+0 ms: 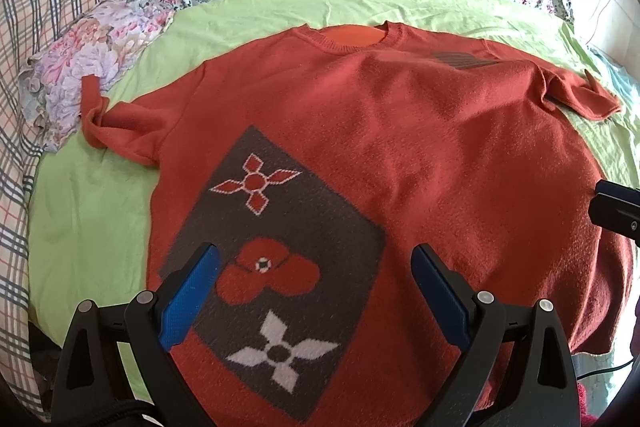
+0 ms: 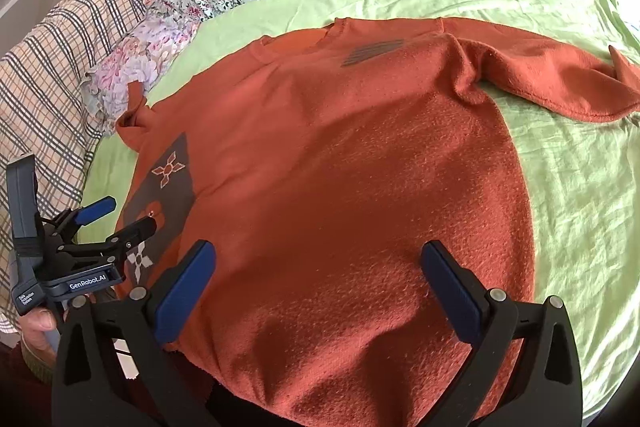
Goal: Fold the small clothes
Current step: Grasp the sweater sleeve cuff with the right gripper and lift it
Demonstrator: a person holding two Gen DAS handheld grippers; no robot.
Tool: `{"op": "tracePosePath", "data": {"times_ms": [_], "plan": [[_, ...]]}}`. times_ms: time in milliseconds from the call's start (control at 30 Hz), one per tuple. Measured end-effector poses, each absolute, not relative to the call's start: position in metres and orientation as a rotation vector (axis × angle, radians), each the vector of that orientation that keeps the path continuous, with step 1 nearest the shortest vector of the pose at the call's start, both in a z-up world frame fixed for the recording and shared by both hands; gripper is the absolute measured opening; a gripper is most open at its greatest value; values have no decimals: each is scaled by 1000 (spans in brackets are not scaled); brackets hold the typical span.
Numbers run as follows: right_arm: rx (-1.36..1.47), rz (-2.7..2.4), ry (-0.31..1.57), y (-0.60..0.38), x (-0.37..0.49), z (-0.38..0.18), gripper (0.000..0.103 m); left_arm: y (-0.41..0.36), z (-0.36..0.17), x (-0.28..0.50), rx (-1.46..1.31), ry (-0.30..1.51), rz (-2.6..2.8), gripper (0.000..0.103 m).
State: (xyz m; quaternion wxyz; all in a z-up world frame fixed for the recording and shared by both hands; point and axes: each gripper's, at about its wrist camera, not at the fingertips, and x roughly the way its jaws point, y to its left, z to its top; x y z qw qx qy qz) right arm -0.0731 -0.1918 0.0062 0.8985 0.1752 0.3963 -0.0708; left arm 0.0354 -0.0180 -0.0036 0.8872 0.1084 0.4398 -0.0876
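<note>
Orange sweater (image 1: pixel 400 155) flat beneath both spread fingers (image 1: pixel 192 299), nothing gripped, green sheet (image 1: pixel 92 227) underneath

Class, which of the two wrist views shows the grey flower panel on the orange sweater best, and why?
The left wrist view. There the panel lies nearly whole between the open left gripper, with all three flowers clear. The right wrist view shows only a narrow, foreshortened strip of it at the sweater's left edge, partly hidden by the left gripper.
</note>
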Motion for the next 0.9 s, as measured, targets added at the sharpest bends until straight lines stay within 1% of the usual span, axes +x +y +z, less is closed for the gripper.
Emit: {"op": "tracePosePath", "data": {"times_ms": [333, 467, 500, 667, 733, 800, 900], "plan": [[427, -246, 758, -234, -102, 10, 102, -36, -8, 54, 247, 918, -210, 97], [453, -347, 721, -279, -120, 19, 98, -42, -10, 62, 254, 923, -222, 97], [470, -395, 704, -298, -129, 22, 96, -42, -10, 63, 255, 924, -224, 97], [578, -595, 616, -383, -169, 40, 81, -44, -13, 68, 244, 937, -235, 97], [637, -663, 568, -424, -187, 46, 71, -45, -15, 69, 246, 946, -240, 97], [670, -740, 551, -460, -197, 50, 66, -47, -17, 71, 249, 947, -240, 97], [668, -821, 551, -497, -189, 50, 65, -49, -19, 75, 252, 954, -238, 97]]}}
